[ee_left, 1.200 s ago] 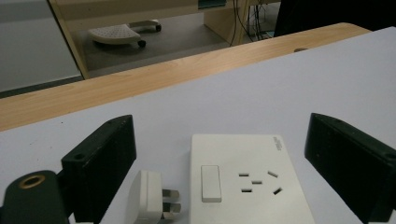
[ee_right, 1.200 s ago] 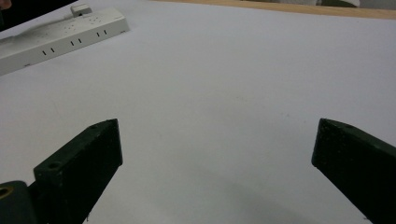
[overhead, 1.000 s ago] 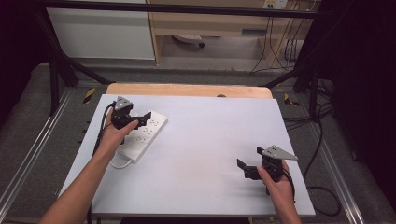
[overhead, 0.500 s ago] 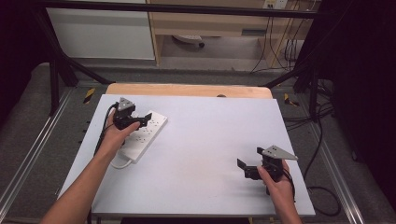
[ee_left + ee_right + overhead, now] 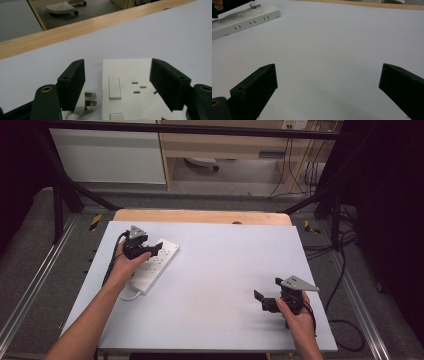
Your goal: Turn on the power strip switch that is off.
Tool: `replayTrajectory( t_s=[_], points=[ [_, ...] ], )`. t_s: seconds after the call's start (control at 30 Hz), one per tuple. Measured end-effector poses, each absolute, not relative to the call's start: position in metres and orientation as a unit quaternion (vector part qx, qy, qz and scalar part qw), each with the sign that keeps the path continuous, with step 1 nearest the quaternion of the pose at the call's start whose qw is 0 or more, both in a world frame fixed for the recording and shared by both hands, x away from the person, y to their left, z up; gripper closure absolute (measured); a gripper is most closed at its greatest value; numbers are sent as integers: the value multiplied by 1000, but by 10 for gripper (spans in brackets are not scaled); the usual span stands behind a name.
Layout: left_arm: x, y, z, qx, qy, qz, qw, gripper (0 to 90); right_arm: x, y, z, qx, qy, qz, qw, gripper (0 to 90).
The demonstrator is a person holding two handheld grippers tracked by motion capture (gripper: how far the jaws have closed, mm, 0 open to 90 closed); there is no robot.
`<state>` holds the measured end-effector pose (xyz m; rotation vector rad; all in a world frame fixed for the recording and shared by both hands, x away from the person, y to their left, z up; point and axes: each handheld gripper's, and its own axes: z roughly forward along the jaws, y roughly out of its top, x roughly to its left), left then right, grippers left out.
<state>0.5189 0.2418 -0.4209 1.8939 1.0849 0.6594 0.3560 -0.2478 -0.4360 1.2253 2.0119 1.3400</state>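
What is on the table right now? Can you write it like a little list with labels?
Table: white top, wooden far edge
Power strip: white, at the left, has switches and sockets
Plug: white, lying beside the strip, not plugged in
Left gripper: open, over the strip's end
Right gripper: open, over bare table, holding nothing

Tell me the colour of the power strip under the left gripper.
White. The power strip shows best in the left gripper view, rocker switches white too.
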Motion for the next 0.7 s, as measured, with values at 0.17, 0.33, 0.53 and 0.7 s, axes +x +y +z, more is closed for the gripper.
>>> replayTrajectory(
  t_s=[0.17,0.33,0.53,0.7],
  points=[
    [519,241,-422,760,429,263,410,446,356,-248,-436,442,727,481,212,22],
    [520,242,-424,763,433,256,407,551,356,-248,-436,442,727,481,212,22],
    [521,245,-427,765,439,248,400,653,356,-248,-436,442,726,481,212,22],
    [523,249,-427,762,445,240,404,746,356,-248,-436,441,727,481,212,22]
  ],
)
